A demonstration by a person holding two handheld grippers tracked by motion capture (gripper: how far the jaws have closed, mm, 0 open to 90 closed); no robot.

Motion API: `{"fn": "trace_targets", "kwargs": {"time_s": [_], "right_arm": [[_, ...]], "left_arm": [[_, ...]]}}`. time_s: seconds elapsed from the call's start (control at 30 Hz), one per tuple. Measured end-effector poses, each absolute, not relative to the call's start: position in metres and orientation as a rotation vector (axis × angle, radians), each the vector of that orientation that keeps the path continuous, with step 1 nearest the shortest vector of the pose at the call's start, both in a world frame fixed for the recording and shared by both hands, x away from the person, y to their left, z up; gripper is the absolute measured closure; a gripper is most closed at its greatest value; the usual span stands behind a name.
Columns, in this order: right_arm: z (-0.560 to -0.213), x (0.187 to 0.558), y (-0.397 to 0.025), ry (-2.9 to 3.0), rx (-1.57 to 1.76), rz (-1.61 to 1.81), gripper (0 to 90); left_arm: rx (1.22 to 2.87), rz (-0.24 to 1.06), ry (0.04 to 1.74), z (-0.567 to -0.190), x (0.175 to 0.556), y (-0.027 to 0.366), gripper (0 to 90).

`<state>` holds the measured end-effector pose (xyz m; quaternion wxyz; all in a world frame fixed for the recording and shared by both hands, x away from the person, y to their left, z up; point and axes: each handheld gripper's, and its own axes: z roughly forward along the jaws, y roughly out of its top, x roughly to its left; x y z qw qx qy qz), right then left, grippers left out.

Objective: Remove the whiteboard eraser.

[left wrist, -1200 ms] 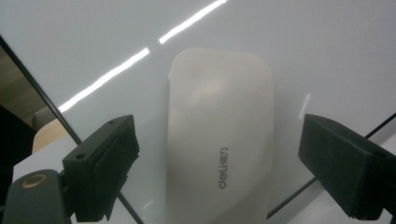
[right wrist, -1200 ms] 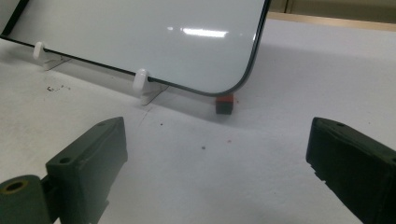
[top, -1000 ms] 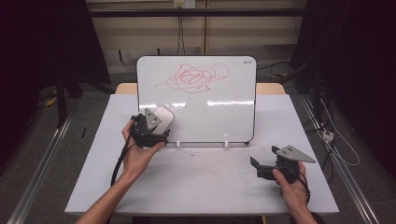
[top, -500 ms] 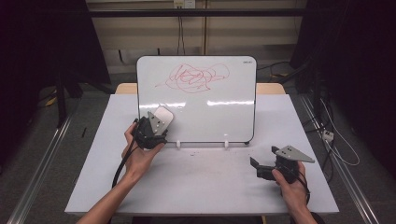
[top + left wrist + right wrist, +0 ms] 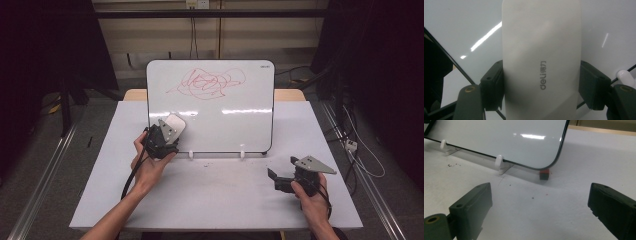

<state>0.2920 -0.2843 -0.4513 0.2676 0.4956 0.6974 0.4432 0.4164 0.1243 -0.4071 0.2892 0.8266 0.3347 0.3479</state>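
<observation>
Eraser, white plastic, oblong with rounded ends [image 5: 541,62], "deli" printed on its back: clamped between the two black pads of my left gripper [image 5: 167,134], one pad on each long side. It sits against the lower left part of the upright white whiteboard with the thin dark rim [image 5: 250,125], well below the red scribble [image 5: 207,82] near the board's top. Left hand [image 5: 150,167] just in front of the board's lower left corner.

Right gripper [image 5: 541,207]: jaws wide apart, nothing between them, low over the white tabletop [image 5: 215,195], in front of the board's lower right corner and well apart from it. Right hand [image 5: 312,197] wrapped round its body.

Board leans back on two small white plastic feet [image 5: 499,161]. Small red-and-black block [image 5: 544,174] on the tabletop just beneath the board's lower right corner; whether it touches the rim, cannot tell. Dark specks on the tabletop in front of the board.
</observation>
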Motion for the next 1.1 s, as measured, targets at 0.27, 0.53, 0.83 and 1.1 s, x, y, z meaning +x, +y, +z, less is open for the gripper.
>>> {"fn": "trace_targets", "kwargs": {"time_s": [0.27,0.53,0.83,1.1], "right_arm": [[-0.451,0.292,-0.285,1.882,1.337,1.196,5.9],[-0.451,0.292,-0.285,1.880,1.336,1.196,5.9],[-0.451,0.293,-0.285,1.879,1.341,1.195,5.9],[-0.451,0.295,-0.283,1.880,1.348,1.196,6.0]], "left_arm": [[2.206,0.909,0.892,-0.406,0.418,0.126,31.1],[2.204,0.876,0.890,-0.404,0.419,0.128,31.1],[2.175,0.806,0.901,-0.402,0.421,0.135,31.2],[2.148,0.756,0.908,-0.401,0.422,0.141,31.2]]}}
